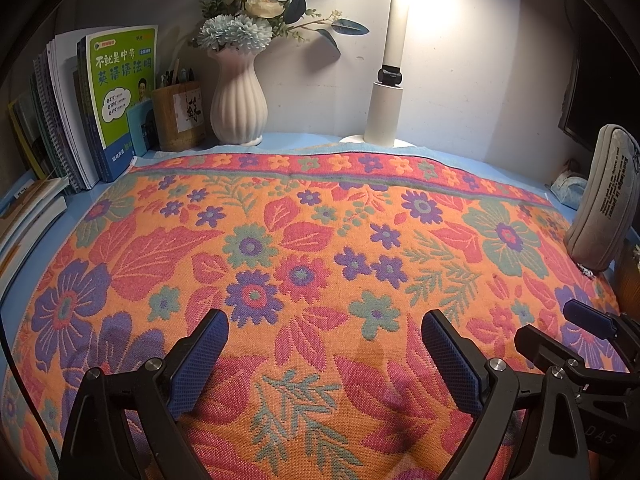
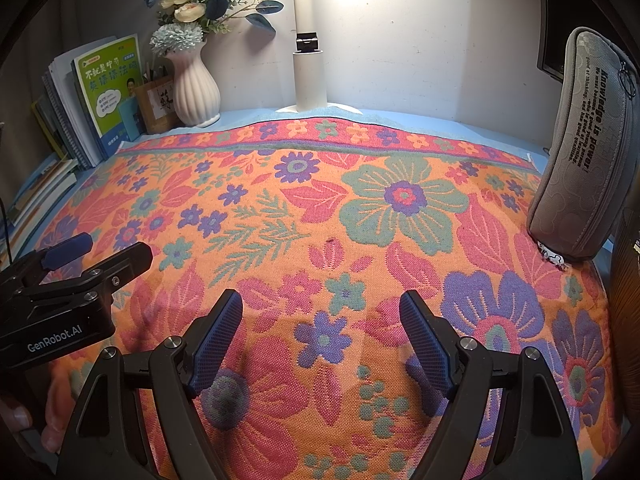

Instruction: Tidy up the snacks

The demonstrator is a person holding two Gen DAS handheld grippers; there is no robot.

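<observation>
No snack shows in either view. My left gripper [image 1: 325, 322] hangs open over the flowered cloth [image 1: 320, 220], nothing between its blue pads. My right gripper [image 2: 321, 302] is open too, above the same cloth [image 2: 320, 200], with bare fabric between its fingers. In the left wrist view the right gripper [image 1: 560, 320] pokes in at the lower right. In the right wrist view the left gripper [image 2: 108, 248] sits at the left edge, a hand [image 2: 36, 416] gripping its body. A grey zip pouch [image 2: 580, 152] with black lettering stands on end at the cloth's right edge.
Along the back wall stand upright books [image 1: 120, 100], a wooden pen holder [image 1: 180, 116], a white ribbed vase [image 1: 239, 100] with blue and cream flowers, and a lit white lamp post [image 1: 390, 80]. More books [image 1: 28, 208] lie flat at the left. A dark screen [image 1: 584, 80] is at far right.
</observation>
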